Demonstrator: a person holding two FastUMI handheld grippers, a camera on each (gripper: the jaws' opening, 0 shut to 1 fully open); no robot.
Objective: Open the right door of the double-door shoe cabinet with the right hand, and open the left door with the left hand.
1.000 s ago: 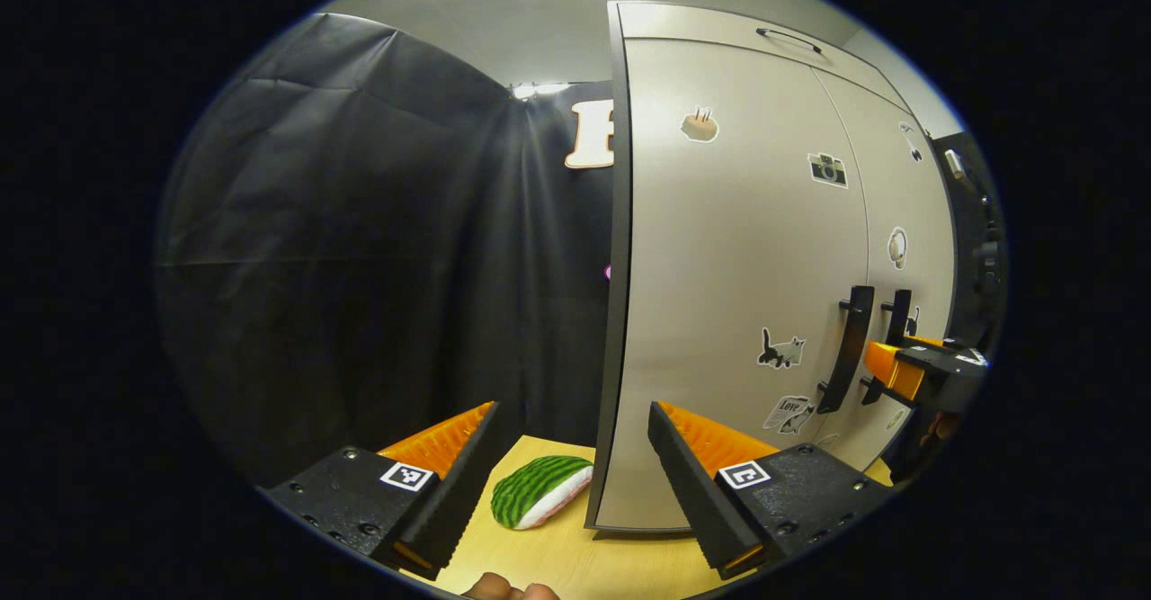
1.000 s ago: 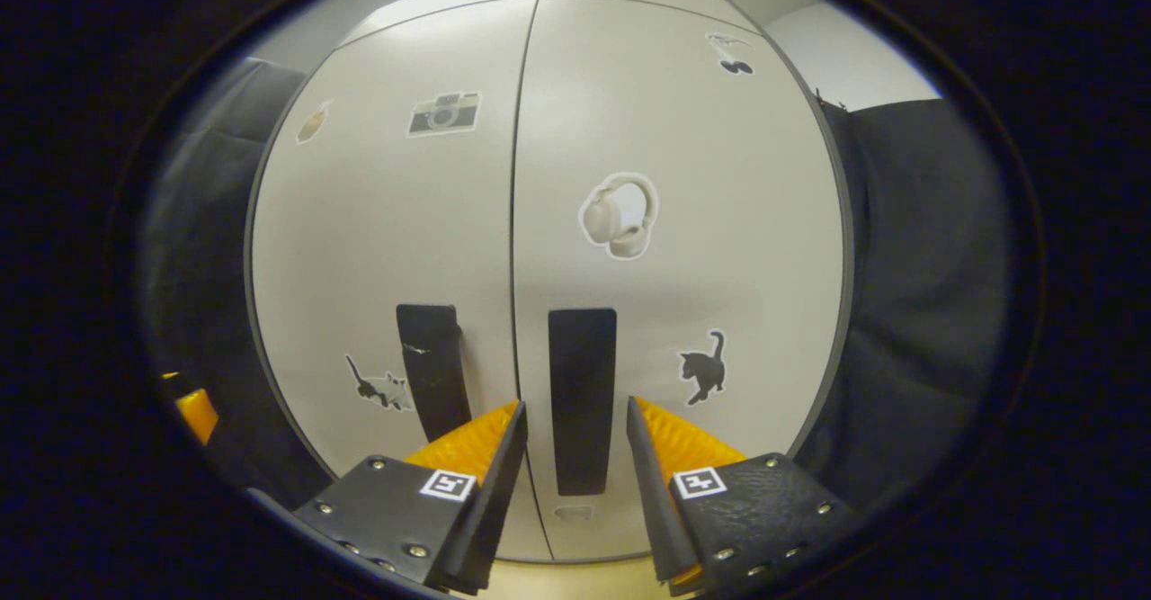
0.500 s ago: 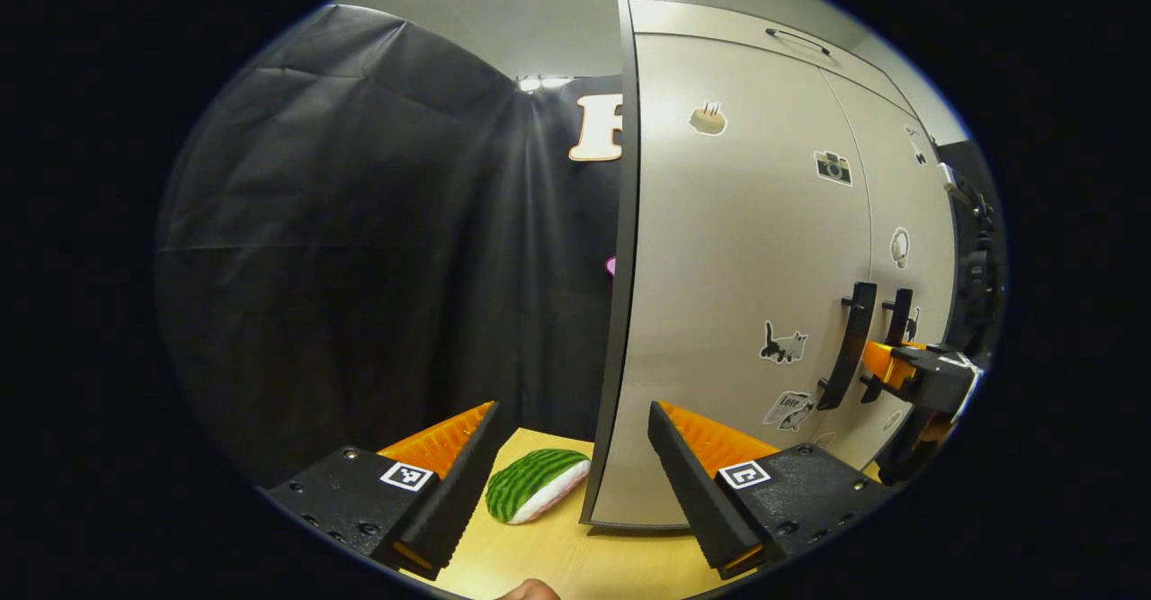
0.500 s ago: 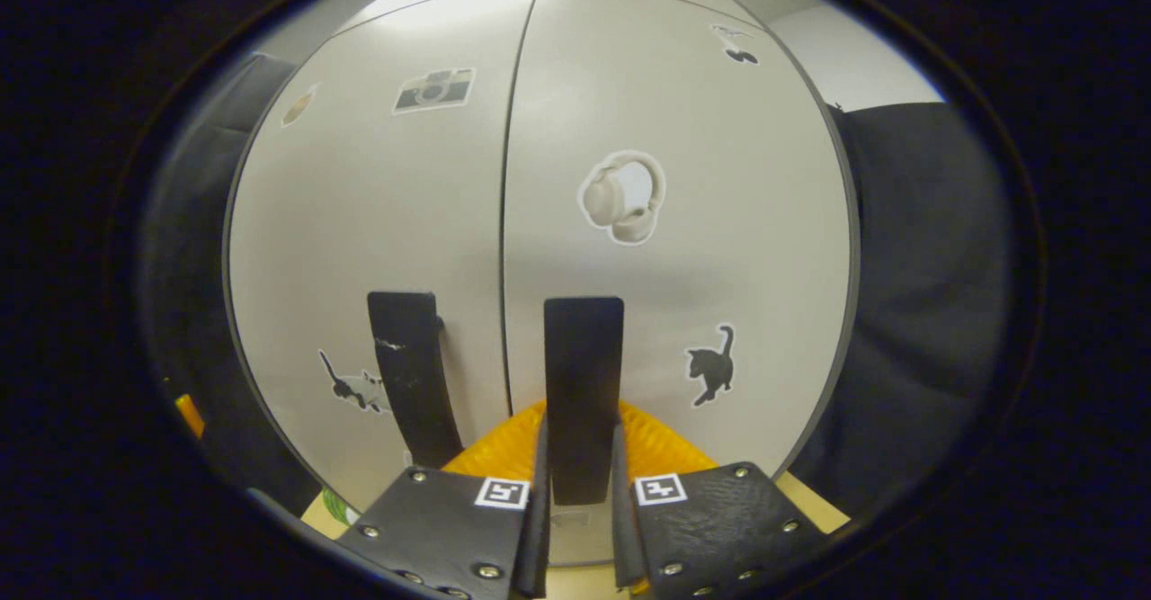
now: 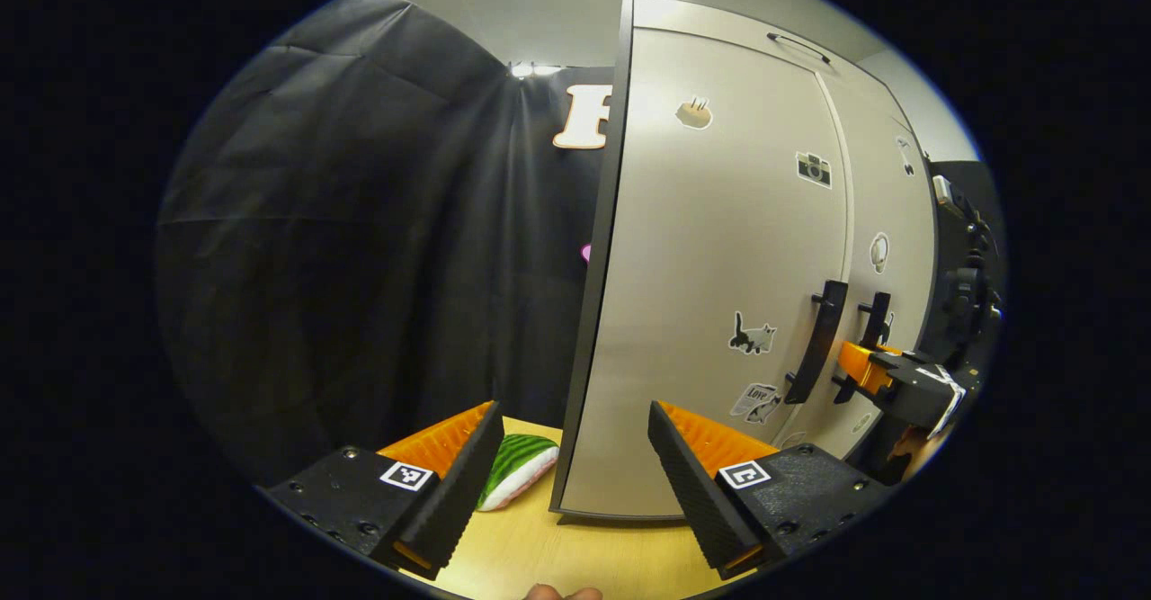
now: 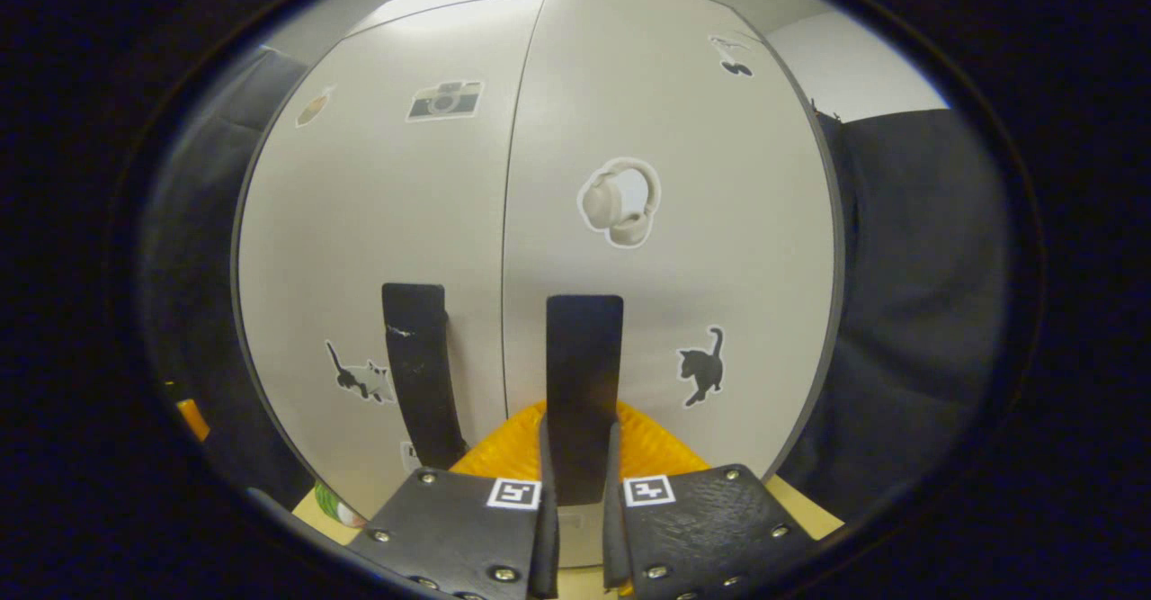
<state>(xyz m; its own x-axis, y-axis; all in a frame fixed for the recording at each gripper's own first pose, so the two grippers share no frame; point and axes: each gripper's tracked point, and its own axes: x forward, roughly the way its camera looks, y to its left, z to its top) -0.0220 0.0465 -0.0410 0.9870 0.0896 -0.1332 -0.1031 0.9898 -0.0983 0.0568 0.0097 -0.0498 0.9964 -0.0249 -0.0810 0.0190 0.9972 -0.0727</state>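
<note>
The right gripper (image 6: 575, 528) is clamped on the right door's handle (image 6: 583, 384), both fingers pressing its sides. The left gripper (image 5: 571, 483) hangs wide apart, holding nothing, before the shoe cabinet (image 5: 719, 267), whose doors look closed, apparently.

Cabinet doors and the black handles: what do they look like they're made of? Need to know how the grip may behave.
Cabinet doors: smooth, satin pale-grey panels, likely laminate or painted board; soft sheen, stickers lie flat. Right handle, clamped by the right gripper, and left handle: matte black, flat bars, plastic or coated metal, can't tell.
</note>
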